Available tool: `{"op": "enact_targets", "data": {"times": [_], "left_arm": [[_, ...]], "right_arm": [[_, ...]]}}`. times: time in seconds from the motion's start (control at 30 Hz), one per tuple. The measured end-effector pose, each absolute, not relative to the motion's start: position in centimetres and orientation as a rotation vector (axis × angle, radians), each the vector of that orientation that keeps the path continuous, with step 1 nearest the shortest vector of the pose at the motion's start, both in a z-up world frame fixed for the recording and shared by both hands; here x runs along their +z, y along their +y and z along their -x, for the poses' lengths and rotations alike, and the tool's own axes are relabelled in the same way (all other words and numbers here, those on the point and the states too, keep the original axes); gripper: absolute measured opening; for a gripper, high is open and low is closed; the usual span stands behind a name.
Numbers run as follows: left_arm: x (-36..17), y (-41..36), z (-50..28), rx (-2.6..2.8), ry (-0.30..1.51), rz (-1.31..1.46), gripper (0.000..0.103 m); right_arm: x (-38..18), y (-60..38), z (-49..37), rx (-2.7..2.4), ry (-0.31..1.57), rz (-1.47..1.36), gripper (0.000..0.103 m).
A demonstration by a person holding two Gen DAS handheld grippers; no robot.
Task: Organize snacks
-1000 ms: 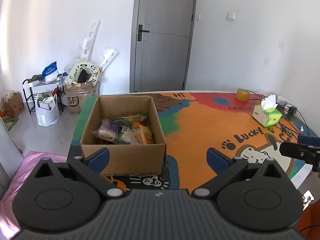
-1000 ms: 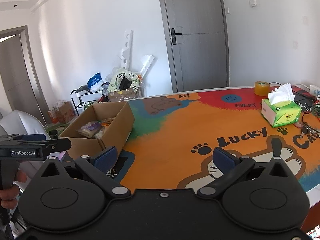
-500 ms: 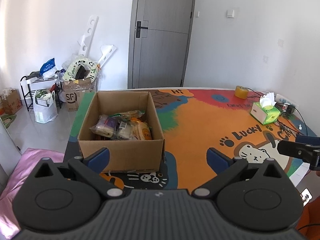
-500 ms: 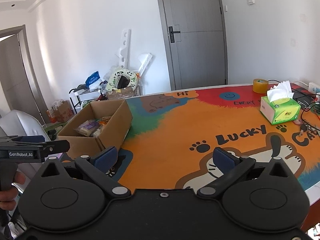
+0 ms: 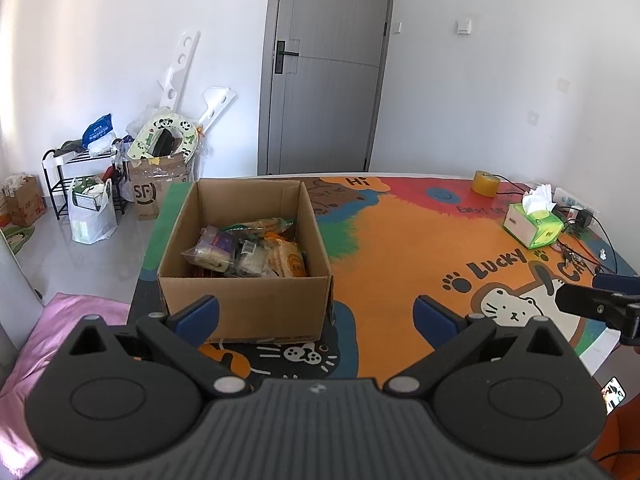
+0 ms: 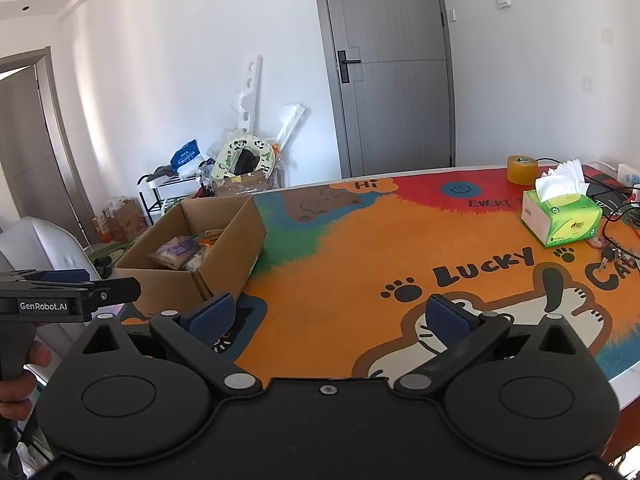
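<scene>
While a colourful cartoon cat mat [image 5: 400,248] covers the table from edge to edge, an open cardboard box [image 5: 244,304] sits at its left end, resting on the green and dark patches of the print. Inside the box lie the snacks [image 5: 248,254], a loose heap of clear and orange wrapped packets piled against one another below the rim; individual labels are too small to read. Held low in front of the box, the left gripper [image 5: 316,314] has its blue-padded fingers [image 5: 198,314] spread wide with nothing between them, the near wall of the box showing in the gap. Out over the orange middle of the mat, the right gripper [image 6: 328,318] hangs with its own blue-padded fingers [image 6: 448,318] equally far apart and empty, above the white cat drawing. Seen from the right wrist camera, the left gripper appears side-on at the left edge, marked "GenRobot.AI", with a person's hand [image 6: 24,376] wrapped round its handle. Toward the far right of the table stands a green tissue box [image 6: 562,216], a white tissue sticking up from its top. Just behind it, near the table's back edge, sits a roll of yellowish tape [image 6: 522,169]. Black cables [image 6: 616,220] trail beside the tissue box, and a small bunch of keys [image 6: 614,256] lies just in front of them.
</scene>
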State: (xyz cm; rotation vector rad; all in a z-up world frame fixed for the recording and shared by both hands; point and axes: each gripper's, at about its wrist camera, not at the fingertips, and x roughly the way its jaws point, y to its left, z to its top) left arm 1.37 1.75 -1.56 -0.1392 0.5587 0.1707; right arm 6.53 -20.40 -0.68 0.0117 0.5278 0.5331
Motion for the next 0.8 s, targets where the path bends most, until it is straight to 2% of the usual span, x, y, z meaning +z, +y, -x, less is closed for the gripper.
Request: {"op": "enact_targets", "data": {"times": [0.8], "left_arm": [[-1.68, 1.49, -1.44, 0.159, 0.571, 0.143, 0.102]], "right_arm": [[-0.96, -20.39, -6.61, 0.535, 0.533, -0.008, 0.103]]}}
